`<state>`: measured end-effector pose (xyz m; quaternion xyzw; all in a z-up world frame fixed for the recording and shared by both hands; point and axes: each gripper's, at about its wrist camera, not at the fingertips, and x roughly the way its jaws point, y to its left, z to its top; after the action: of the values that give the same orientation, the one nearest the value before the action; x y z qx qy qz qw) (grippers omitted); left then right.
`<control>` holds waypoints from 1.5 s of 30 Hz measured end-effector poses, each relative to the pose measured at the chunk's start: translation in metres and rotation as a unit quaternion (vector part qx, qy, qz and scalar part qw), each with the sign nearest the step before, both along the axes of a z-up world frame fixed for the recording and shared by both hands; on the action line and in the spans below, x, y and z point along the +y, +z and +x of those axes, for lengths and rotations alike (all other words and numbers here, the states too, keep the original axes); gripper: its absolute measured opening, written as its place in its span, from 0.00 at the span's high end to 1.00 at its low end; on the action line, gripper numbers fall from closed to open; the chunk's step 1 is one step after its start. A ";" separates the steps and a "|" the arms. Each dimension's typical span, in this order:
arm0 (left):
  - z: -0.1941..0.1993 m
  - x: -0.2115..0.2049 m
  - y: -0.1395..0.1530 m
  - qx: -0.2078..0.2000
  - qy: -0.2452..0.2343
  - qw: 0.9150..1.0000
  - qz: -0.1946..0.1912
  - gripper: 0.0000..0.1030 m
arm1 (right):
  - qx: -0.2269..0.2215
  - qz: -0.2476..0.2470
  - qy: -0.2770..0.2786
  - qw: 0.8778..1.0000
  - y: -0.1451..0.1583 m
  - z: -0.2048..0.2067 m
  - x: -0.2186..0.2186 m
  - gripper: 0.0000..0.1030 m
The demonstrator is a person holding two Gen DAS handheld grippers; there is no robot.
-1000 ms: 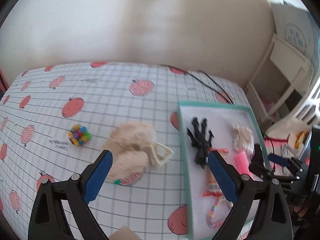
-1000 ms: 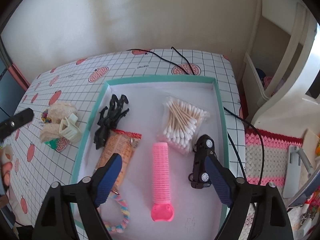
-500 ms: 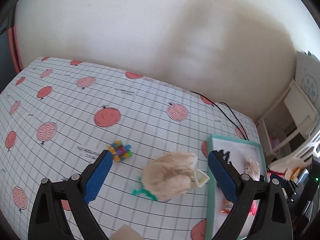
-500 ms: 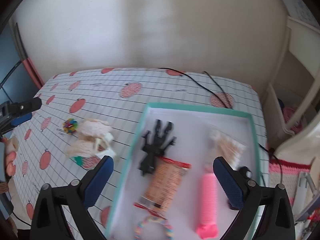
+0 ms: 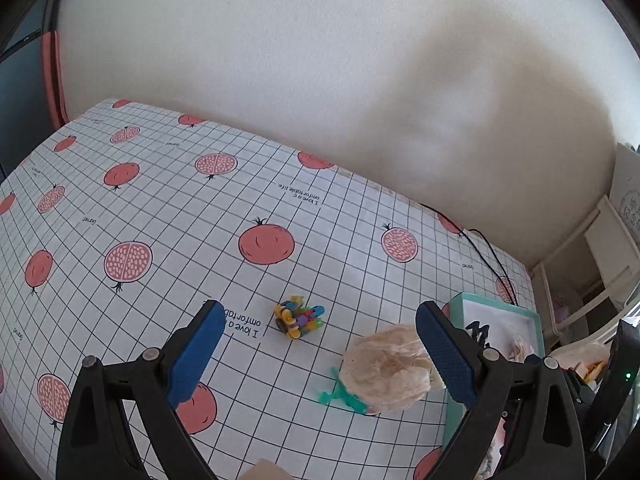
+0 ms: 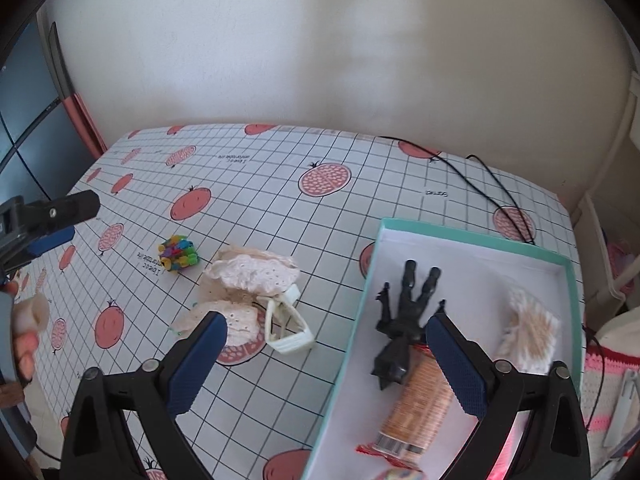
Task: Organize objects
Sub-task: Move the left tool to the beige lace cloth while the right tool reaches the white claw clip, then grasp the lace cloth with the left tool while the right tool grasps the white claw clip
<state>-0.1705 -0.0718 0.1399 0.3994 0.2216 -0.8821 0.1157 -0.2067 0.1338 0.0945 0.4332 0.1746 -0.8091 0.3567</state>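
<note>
both views have swung left; colourful bead cluster (image 5: 300, 317) lies between open left jaws.

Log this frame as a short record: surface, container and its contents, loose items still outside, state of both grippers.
surface: table with pomegranate-print grid cloth
container: teal-rimmed box, on the right side of the table
in box: black hair claw, orange packet, cotton swabs
loose on cloth: multicolour bead ball, cream fluffy items, white hair claw touching them
left gripper: open, empty, above the cloth near the bead ball
right gripper: open, empty, over the box's left rim
</note>
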 end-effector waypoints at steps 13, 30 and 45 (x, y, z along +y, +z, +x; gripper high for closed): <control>-0.017 0.021 -0.033 -0.038 -0.034 0.998 0.026 0.07 | -0.016 0.030 0.004 0.999 -0.027 -0.003 -0.011 0.20; -0.039 0.059 -0.067 -0.094 -0.088 0.990 0.050 0.07 | -0.024 0.038 0.022 0.999 -0.043 0.001 -0.024 0.44; -0.053 0.081 -0.079 -0.096 -0.109 0.989 0.016 0.12 | -0.045 0.030 0.022 0.998 -0.052 -0.004 -0.023 0.64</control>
<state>-0.2235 0.0089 0.0606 0.5057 0.1791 -0.8433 0.0334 -0.2109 0.1105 0.0427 0.4756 0.1922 -0.7750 0.3691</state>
